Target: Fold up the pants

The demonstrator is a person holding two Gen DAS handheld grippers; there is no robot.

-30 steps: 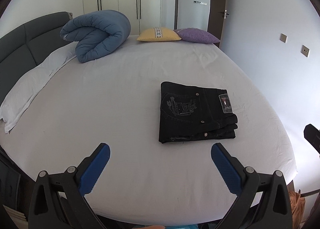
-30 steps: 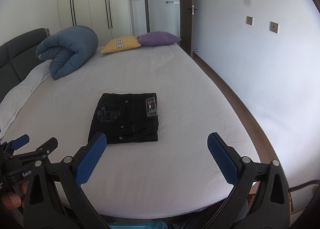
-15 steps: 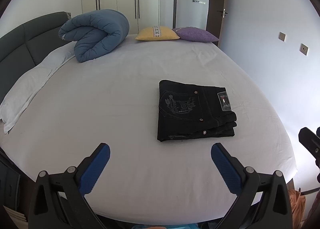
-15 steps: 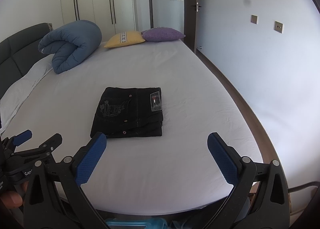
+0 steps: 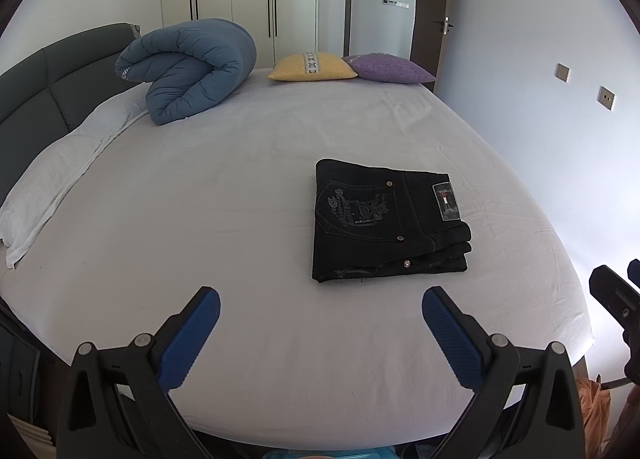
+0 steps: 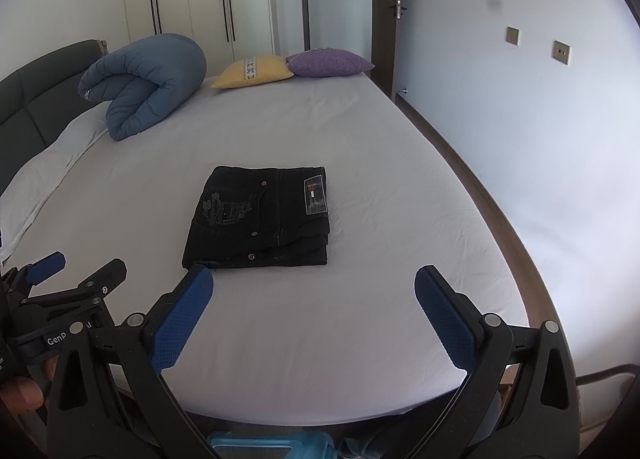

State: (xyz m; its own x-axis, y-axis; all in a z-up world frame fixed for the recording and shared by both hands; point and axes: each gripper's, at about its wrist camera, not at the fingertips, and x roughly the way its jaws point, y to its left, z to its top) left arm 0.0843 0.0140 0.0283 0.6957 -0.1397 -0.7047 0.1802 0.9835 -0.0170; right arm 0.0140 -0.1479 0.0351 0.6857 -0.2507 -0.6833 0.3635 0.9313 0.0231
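Observation:
Black pants (image 5: 384,221) (image 6: 260,219) lie folded into a compact stack on the white bed sheet (image 5: 200,219) (image 6: 360,299), pocket embroidery and waistband label facing up. My left gripper (image 5: 320,323) is open with blue pads, held above the bed's near edge, short of the pants and to their left. My right gripper (image 6: 314,311) is open too, hovering near the front edge just in front of the pants. Neither gripper touches the cloth. The left gripper (image 6: 68,279) shows at the left in the right wrist view, with a fingertip of the hand below it.
A rolled blue duvet (image 5: 192,71) lies at the back left by the grey headboard (image 5: 40,91). A yellow cushion (image 5: 312,67) and a purple cushion (image 5: 390,69) sit at the far end. A white pillow (image 5: 52,179) runs along the left. Wall and floor strip to the right.
Both grippers have drawn back and risen slightly from the pants, staying open. The folded pants have not moved.

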